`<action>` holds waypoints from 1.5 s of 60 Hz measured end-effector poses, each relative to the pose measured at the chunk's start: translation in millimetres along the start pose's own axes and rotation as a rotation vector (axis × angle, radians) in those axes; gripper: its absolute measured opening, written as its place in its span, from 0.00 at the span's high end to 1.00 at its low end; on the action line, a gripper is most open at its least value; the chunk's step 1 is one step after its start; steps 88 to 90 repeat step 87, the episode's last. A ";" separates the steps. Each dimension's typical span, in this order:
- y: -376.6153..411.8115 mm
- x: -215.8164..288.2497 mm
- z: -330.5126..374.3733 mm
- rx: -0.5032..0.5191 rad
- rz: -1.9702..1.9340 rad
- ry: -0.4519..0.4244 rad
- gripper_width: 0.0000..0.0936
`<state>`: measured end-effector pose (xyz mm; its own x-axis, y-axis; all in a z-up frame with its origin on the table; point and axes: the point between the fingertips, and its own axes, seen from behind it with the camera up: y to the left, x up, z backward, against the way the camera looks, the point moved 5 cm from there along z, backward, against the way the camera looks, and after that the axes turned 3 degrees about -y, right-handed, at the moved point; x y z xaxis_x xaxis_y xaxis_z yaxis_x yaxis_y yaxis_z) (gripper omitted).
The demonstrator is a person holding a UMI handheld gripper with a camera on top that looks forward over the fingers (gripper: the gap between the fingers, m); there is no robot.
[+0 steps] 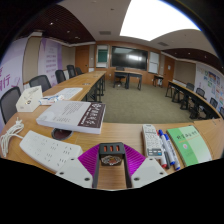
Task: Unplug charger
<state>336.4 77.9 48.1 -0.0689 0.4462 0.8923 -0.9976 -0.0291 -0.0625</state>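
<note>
Charger [111, 154] sits between the gripper [111, 166] jaws, which look closed onto it w/ the power strip [48, 150] apart alongside, so unplugging seems approx done.

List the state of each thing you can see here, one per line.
Gripper: fingers either side of the charger.
Charger: between the fingers, low on the table; plugged in or not, cannot tell.
Power strip: lying flat beside the fingers.
Book: closed, flat.
Screen: dark.
Ceiling light: on.
</note>
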 end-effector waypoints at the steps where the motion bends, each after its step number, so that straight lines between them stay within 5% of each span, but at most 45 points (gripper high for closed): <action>1: -0.2 -0.5 1.3 0.004 0.006 0.000 0.58; 17: 3.0 -19.5 44.5 0.037 -0.031 0.108 0.08; 28: 1.7 -14.4 101.7 -0.010 -0.056 0.147 0.09; 61: 51.2 22.8 359.2 -0.109 0.027 0.078 0.09; 90: 78.6 25.0 421.0 -0.101 0.024 0.045 0.09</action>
